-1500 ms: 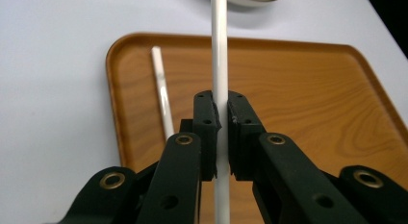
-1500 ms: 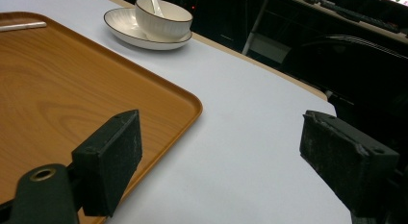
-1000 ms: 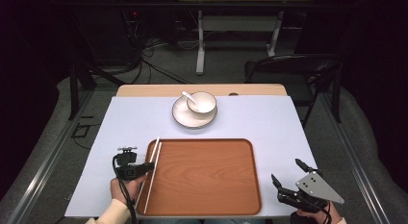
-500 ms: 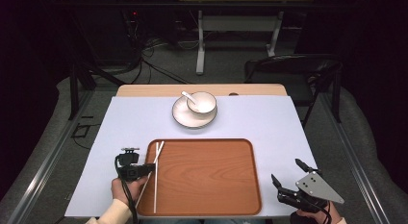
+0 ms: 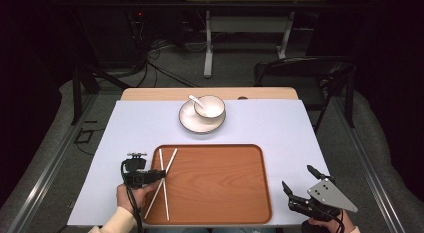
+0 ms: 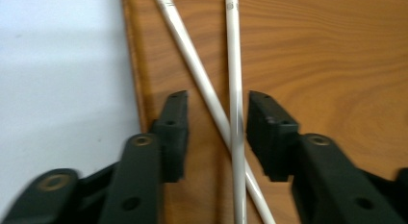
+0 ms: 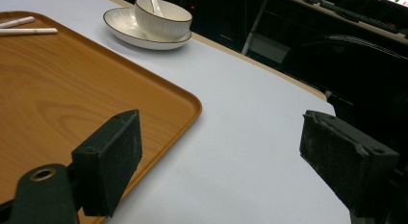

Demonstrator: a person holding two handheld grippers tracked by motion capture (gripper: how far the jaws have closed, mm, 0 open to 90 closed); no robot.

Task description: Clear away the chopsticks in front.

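A wooden tray (image 5: 215, 185) sits at lower centre of the high view, a bowl and saucer (image 5: 203, 113) above it. Two white chopsticks (image 5: 161, 183) lie crossed on the tray's left edge, between the left gripper's (image 6: 217, 120) part-open jaws, not yet pinched. The step looks like gathering them, so closing squarely over the crossing comes next, while the right gripper (image 5: 300, 185) waits wide open at lower right.

Table's evenly lit from overhead, background's basically black. Left gripper view is soft and blurry up close, shadows faint.
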